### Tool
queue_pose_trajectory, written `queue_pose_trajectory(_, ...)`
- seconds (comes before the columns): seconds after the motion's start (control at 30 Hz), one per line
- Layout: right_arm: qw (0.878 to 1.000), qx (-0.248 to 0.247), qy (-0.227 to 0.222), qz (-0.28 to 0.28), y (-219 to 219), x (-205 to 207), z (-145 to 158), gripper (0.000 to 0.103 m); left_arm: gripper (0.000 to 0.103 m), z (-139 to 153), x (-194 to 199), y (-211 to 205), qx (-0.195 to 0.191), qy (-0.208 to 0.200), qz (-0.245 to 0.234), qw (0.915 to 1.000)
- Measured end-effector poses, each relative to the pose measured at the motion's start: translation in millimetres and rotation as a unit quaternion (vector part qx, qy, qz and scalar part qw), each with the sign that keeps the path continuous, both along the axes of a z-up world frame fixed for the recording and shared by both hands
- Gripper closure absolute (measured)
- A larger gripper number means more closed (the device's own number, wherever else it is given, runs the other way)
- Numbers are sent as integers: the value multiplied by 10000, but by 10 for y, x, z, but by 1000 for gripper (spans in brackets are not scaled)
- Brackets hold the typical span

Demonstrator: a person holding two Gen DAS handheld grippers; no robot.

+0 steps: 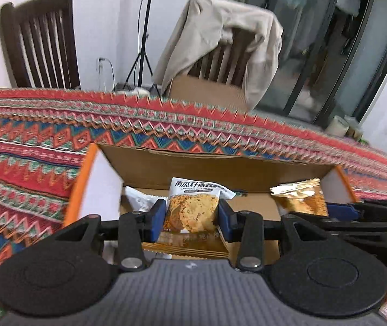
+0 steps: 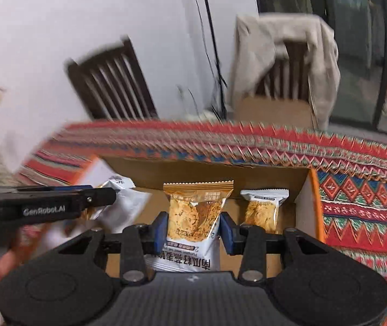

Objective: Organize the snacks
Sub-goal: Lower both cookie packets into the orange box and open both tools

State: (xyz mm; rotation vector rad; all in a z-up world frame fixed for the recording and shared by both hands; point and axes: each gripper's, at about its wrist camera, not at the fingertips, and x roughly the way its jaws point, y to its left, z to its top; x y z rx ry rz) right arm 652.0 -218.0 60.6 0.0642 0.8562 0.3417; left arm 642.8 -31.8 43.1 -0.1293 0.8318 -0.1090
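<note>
The left gripper (image 1: 192, 218) is clamped on a biscuit packet (image 1: 190, 212), and the right gripper (image 2: 193, 229) on a second biscuit packet (image 2: 193, 217); both hang over the open cardboard box (image 1: 209, 163). Lower each packet beside the packets already inside before letting go, so neither lands askew.

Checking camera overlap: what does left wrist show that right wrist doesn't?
Left wrist only: a white packet at the box's left end, and the left gripper shut on its snack packet.
Right wrist only: a small packet by the box's right wall, and the right gripper shut on its own packet.
Both: the cardboard box, patterned tablecloth, draped chair.
</note>
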Motion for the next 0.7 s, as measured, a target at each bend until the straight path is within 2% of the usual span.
queue_pose_trajectory(0.07, 9993, -291, 216, -21, 118, 234, -150, 62, 58, -103, 128, -26, 37, 107, 70, 9999)
queue_pose_trajectory(0.1, 9989, -371, 272, -27, 152, 280, -212, 61, 51, -148, 164, -22, 43, 158, 95, 9998)
queue_pose_trajectory(0.13, 9984, -453, 325, -16, 196, 351, -264, 61, 49, -189, 202, -15, 22, 216, 105, 9997)
queue_pose_trajectory(0.2, 9979, -506, 393, -36, 244, 440, -335, 55, 44, -228, 253, 3, 60, 270, 170, 9995)
queue_pose_trajectory(0.3, 9979, -566, 305, -54, 276, 434, -358, 47, 34, -175, 213, 69, 81, 133, 150, 9998)
queue_pose_trajectory(0.33, 9982, -534, 276, -26, 263, 415, -346, 42, 34, -144, 211, 71, 114, 81, 103, 9998)
queue_pose_trajectory(0.4, 9986, -483, 216, -5, 218, 349, -290, 39, 34, -46, 138, 93, 171, -35, 43, 9998)
queue_pose_trajectory(0.57, 9992, -379, 46, -73, 19, 180, -29, 37, 30, 287, -121, 129, 160, -286, -155, 9993)
queue_pose_trajectory(0.7, 9994, -293, -113, -132, -128, -62, 232, 36, 25, 568, -442, 103, 377, -553, -324, 9972)
